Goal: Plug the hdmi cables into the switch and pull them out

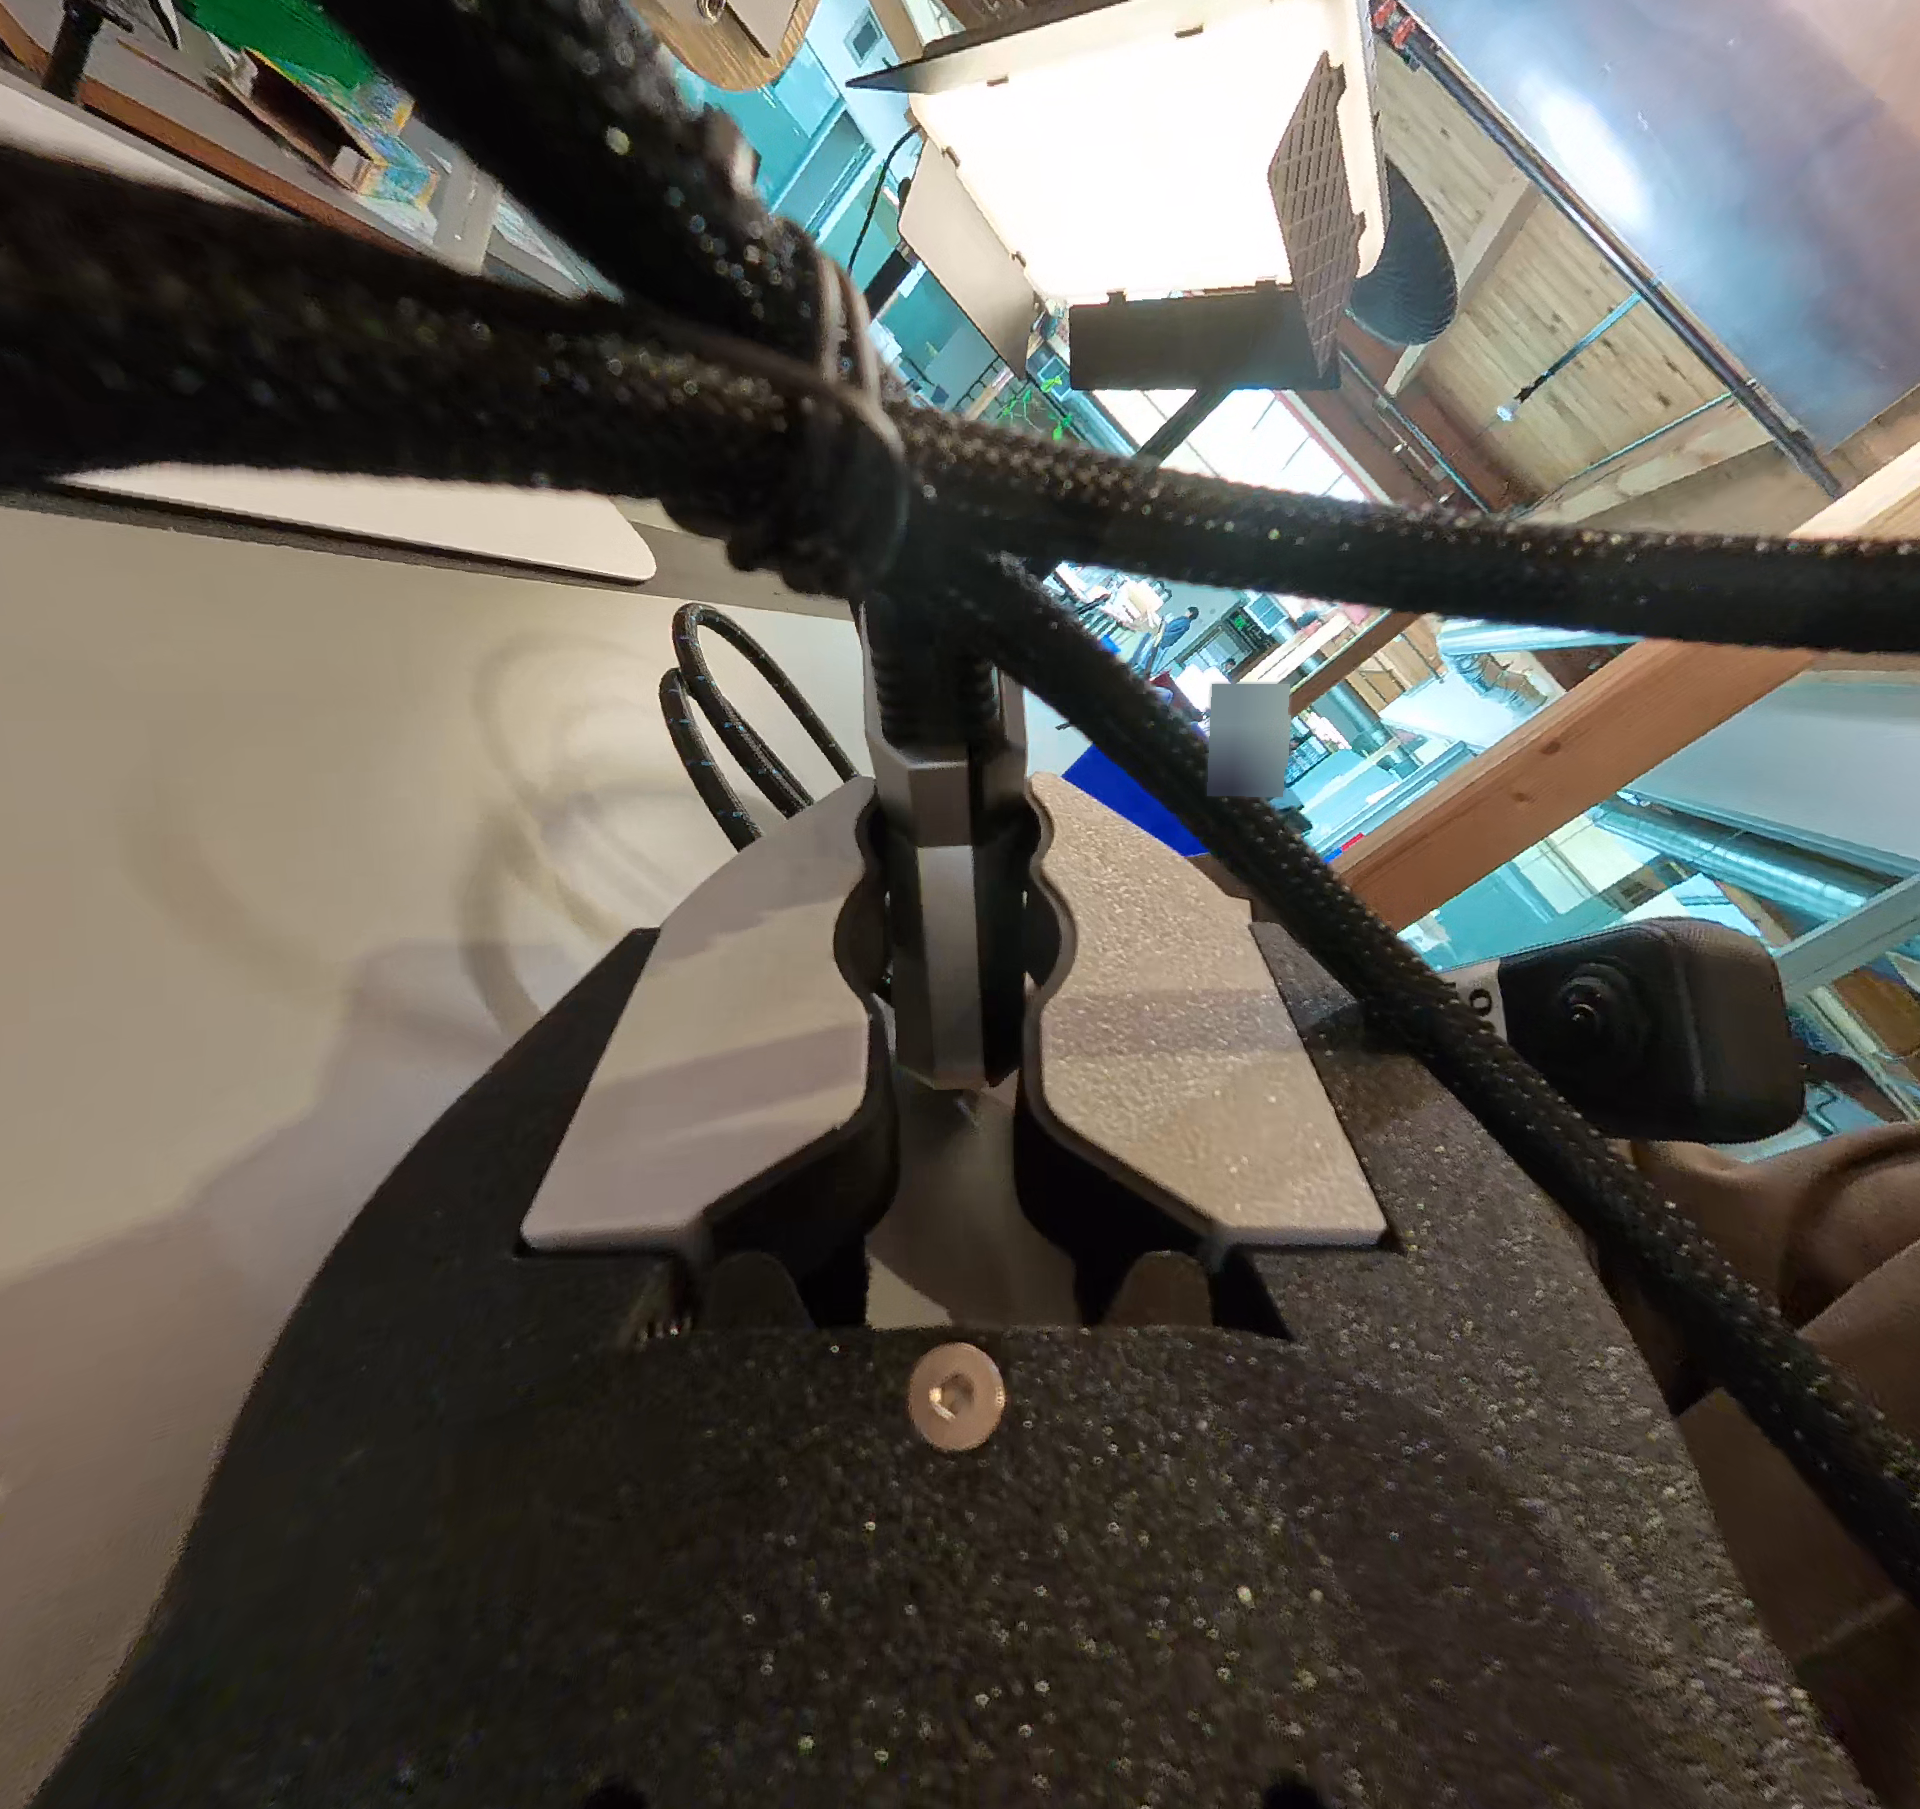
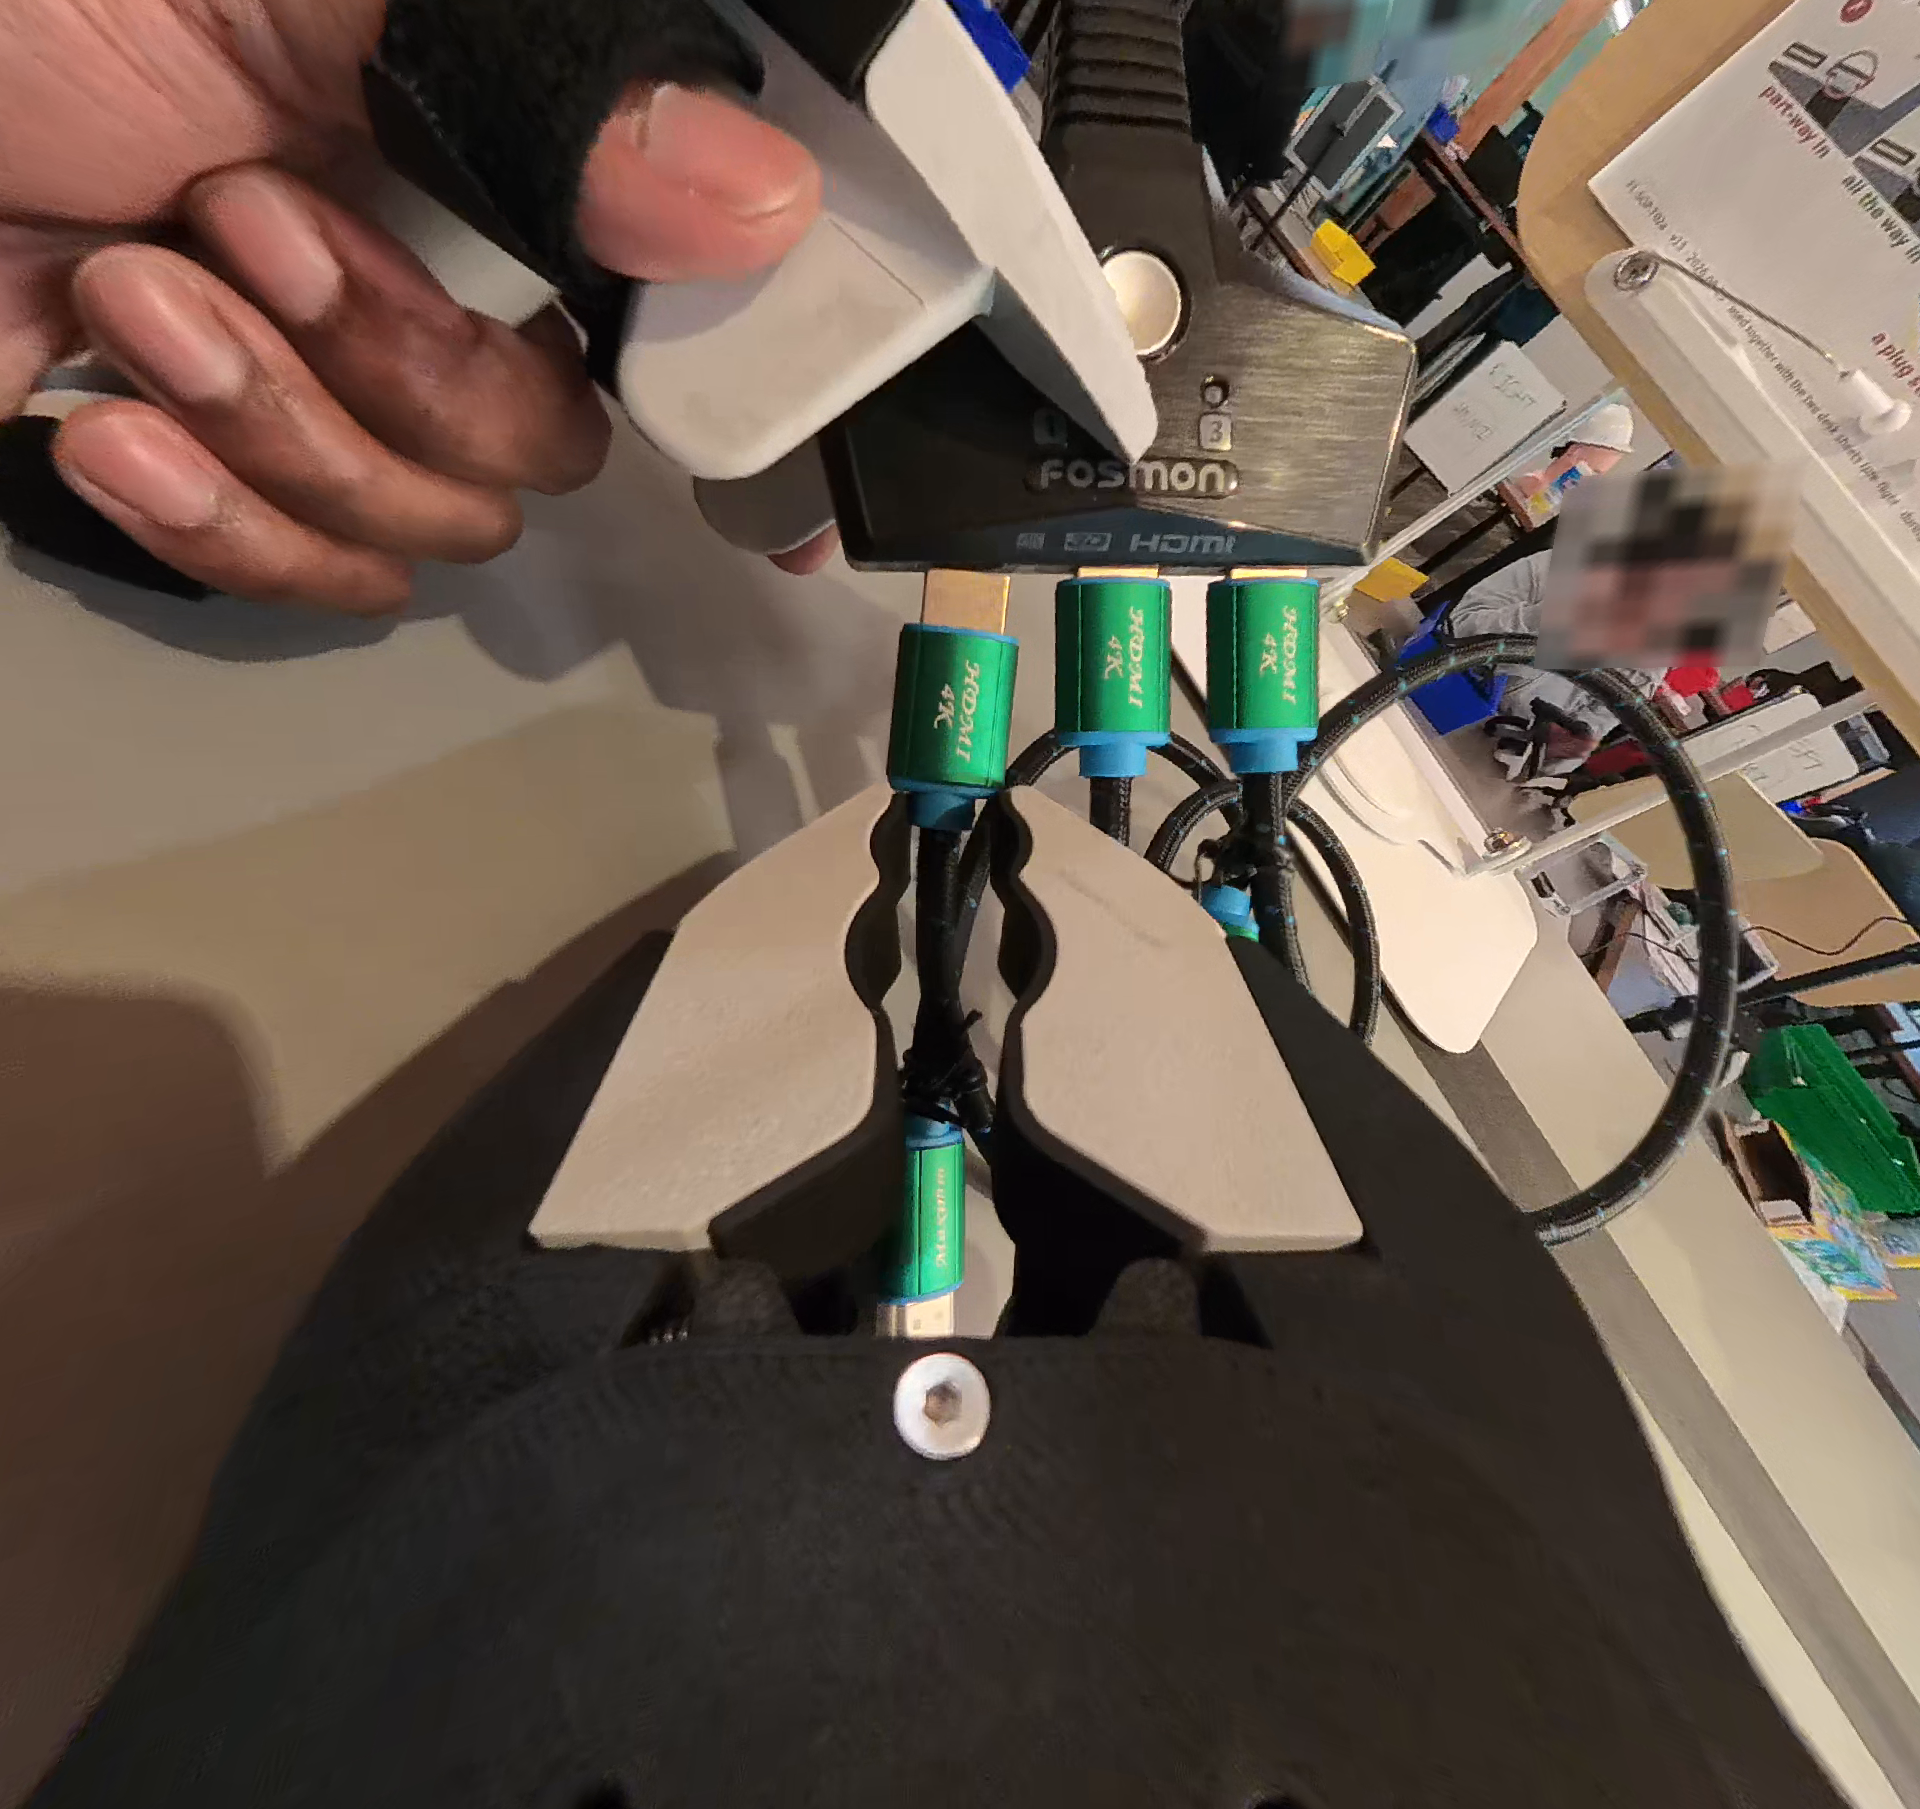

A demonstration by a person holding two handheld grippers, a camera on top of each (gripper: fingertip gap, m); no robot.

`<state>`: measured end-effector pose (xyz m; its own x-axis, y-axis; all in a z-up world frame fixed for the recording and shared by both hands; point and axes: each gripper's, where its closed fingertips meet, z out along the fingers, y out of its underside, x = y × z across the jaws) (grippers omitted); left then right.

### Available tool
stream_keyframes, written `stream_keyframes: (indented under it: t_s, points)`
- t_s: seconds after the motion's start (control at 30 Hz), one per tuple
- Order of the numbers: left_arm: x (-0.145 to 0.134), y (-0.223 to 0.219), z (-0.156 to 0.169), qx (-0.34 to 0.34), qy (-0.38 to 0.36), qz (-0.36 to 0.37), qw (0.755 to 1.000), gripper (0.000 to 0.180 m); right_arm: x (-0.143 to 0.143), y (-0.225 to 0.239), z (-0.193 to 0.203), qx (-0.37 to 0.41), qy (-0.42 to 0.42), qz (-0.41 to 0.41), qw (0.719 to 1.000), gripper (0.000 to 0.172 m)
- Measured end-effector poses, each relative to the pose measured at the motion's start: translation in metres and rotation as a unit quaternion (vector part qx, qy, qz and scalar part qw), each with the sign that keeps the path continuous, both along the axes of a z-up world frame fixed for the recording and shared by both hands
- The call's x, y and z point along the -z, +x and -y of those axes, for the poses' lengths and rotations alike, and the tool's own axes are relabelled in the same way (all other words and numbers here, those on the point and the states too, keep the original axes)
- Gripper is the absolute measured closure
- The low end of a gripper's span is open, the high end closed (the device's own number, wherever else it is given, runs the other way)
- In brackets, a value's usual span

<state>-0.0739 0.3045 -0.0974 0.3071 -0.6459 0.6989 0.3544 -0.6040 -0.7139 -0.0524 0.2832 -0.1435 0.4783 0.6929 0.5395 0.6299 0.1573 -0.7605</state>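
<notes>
My left gripper (image 1: 951, 793) is shut on a dark brushed-metal switch box (image 1: 940, 928), gripping it edge-on and holding it in the air. Thick black braided cables (image 1: 1351, 533) run from its far end. In the right wrist view the left gripper's white fingers (image 2: 997, 232) clamp the box (image 2: 1278, 409), with a person's hand (image 2: 260, 305) behind. Three green plugs hang from the box. The middle plug (image 2: 1112, 663) and right plug (image 2: 1262, 663) sit fully in. The left plug (image 2: 951, 710) is partly out, its gold tip showing. My right gripper (image 2: 951, 803) is shut on that plug's black braided cable (image 2: 940, 928), just below its blue boot.
A white tabletop (image 1: 260, 772) lies below. Thin braided cable loops (image 2: 1662, 928) hang to the right. Another green plug end (image 2: 925, 1229) dangles between my right fingers. A white instruction board (image 2: 1766, 201) stands right, a lit light panel (image 1: 1143, 149) overhead, a green crate (image 2: 1829, 1115) off the table. One gripper's finger ends stand about 6 centimeters off the other's.
</notes>
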Motion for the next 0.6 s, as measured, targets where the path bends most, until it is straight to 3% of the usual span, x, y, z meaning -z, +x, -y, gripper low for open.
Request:
stream_keyframes:
  t_s: [0.17, 0.6]
  points:
    - [0.0009, 0.0006, 0.0003, -0.002, 0.005, -0.011, 1.0, 0.159, -0.0035, 0.0011, -0.0002, 0.005, -0.009, -0.019, 1.0, 0.157]
    - [0.0033, 0.0023, 0.0046, 0.02, -0.013, -0.006, 1.0, 0.159, -0.0002, -0.0019, 0.003, -0.006, 0.021, 0.03, 0.999, 0.157]
